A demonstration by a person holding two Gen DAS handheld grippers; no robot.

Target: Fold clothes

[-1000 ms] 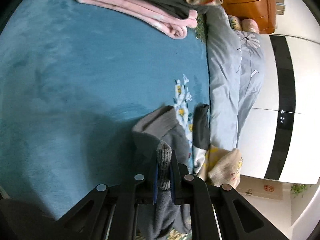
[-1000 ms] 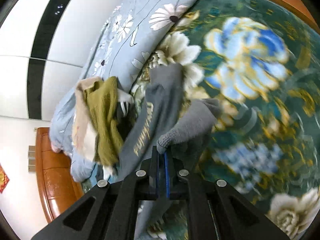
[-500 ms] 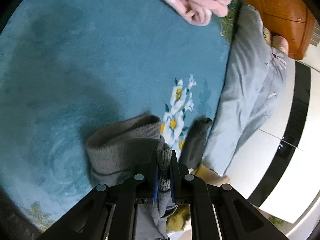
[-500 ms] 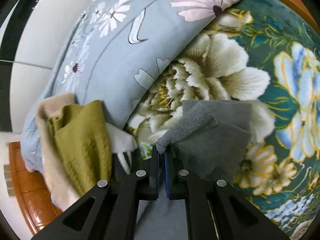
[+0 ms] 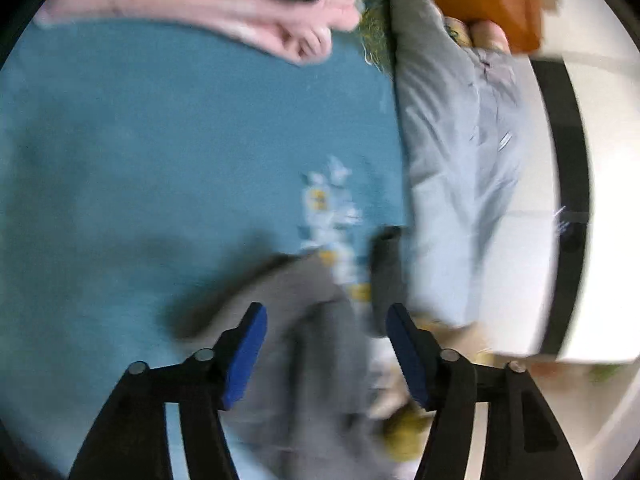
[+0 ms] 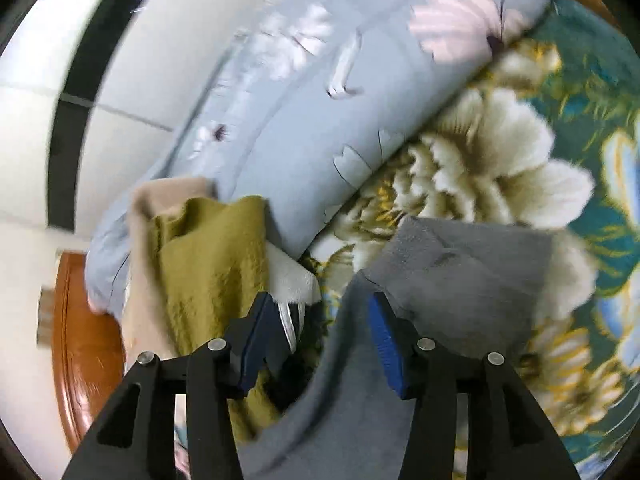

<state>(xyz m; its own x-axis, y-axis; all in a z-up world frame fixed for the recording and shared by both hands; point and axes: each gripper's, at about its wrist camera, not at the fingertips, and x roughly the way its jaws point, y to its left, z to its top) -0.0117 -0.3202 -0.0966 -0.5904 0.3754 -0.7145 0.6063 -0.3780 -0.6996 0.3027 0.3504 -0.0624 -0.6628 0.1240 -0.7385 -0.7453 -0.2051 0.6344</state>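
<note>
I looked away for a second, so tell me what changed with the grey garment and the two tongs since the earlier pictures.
Both tongs let go. The left tongs and right tongs, each clamped on a ribbed edge of the grey garment before, now stand open, and the garment lies released on the floral blanket. The olive cloth and pink clothes stayed put.

Grey garment (image 6: 460,276) on teal blanket (image 5: 160,152) (white-flowered), olive cloth (image 6: 212,264).
</note>
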